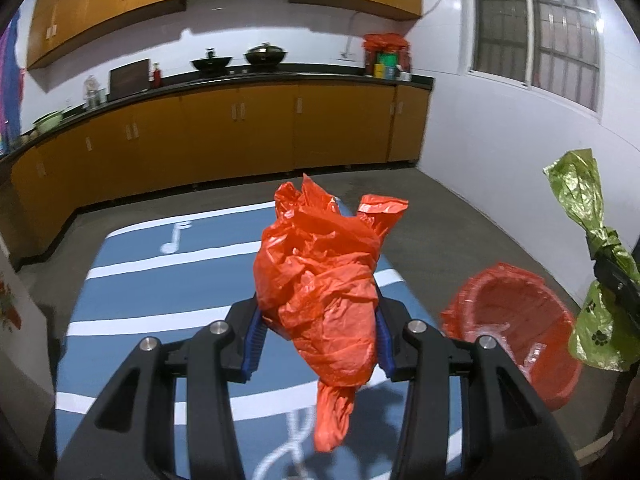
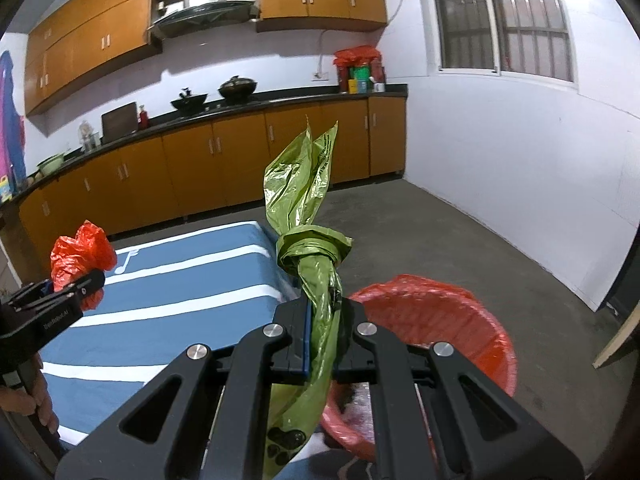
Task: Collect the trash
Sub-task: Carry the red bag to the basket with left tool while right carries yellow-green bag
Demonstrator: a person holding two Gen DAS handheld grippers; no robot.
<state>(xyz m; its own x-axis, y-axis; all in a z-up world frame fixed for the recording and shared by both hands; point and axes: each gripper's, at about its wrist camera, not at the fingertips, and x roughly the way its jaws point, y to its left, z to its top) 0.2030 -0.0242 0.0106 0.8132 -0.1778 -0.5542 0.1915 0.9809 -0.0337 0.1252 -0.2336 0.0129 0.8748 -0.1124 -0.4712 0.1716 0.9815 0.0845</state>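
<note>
My left gripper (image 1: 318,328) is shut on a crumpled orange plastic bag (image 1: 320,280), held above the blue table (image 1: 160,280); its tail hangs below the jaws. My right gripper (image 2: 324,332) is shut on the neck of a knotted green bag (image 2: 308,208) with black paw prints. That green bag (image 1: 592,280) also shows at the right edge of the left wrist view. A red bin lined with orange plastic (image 2: 432,320) stands on the floor right of the table, just beyond the right gripper; the same bin (image 1: 516,320) lies between both grippers in the left wrist view.
The blue table cover (image 2: 160,304) has white stripes and a music note. Grey concrete floor (image 2: 440,232) runs to orange kitchen cabinets (image 2: 200,168) and a white wall. A hand (image 2: 40,404) holds the left gripper (image 2: 86,286) at the left edge.
</note>
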